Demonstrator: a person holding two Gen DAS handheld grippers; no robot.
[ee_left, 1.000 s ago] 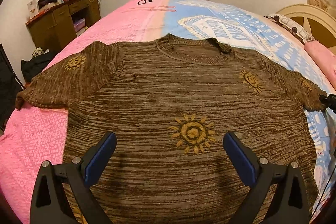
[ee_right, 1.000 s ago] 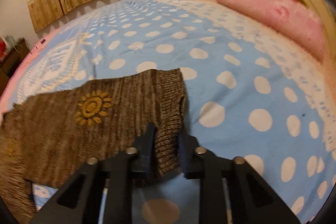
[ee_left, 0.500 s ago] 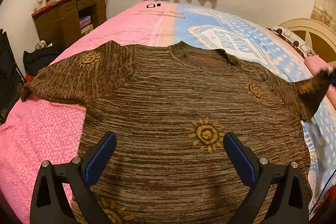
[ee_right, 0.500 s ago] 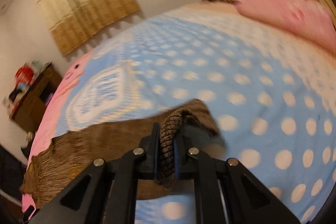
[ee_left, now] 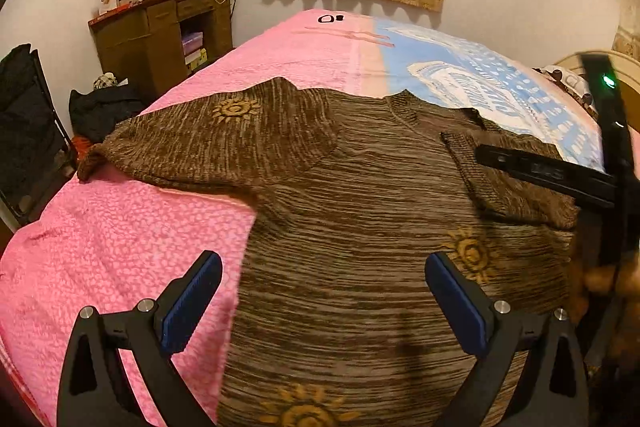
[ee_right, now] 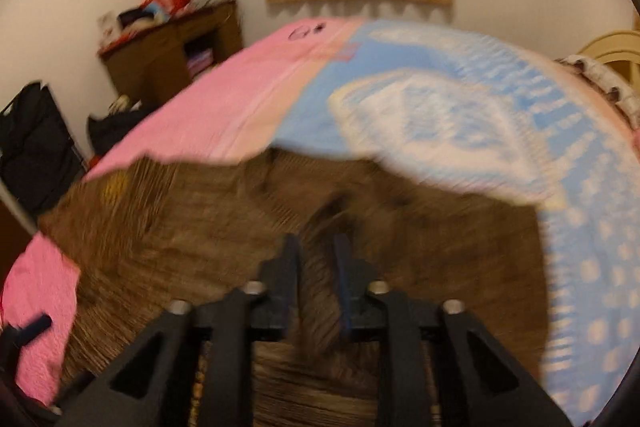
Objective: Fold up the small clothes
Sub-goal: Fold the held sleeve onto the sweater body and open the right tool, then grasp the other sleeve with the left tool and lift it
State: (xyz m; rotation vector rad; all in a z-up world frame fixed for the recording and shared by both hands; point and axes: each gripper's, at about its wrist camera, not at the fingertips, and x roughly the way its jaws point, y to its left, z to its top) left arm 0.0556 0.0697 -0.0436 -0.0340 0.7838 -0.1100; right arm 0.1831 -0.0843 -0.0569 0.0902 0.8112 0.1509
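The brown sweater [ee_left: 360,227] covers the near bed; bare pink bedspread [ee_left: 120,247] lies open beside it and blue spread [ee_left: 460,75] beyond. The right gripper [ee_left: 480,155] reaches across the folded sleeve [ee_left: 500,187], blocking that side.

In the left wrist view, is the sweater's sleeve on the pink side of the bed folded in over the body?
No. That sleeve lies spread outward on the pink bedspread, not folded over the sweater.

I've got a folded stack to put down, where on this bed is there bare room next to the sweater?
Bare pink bedspread lies left of the brown sweater, below its spread left sleeve. More pink and blue cover lies beyond the collar. The right side is crowded: the folded-in sleeve and the right gripper above it.
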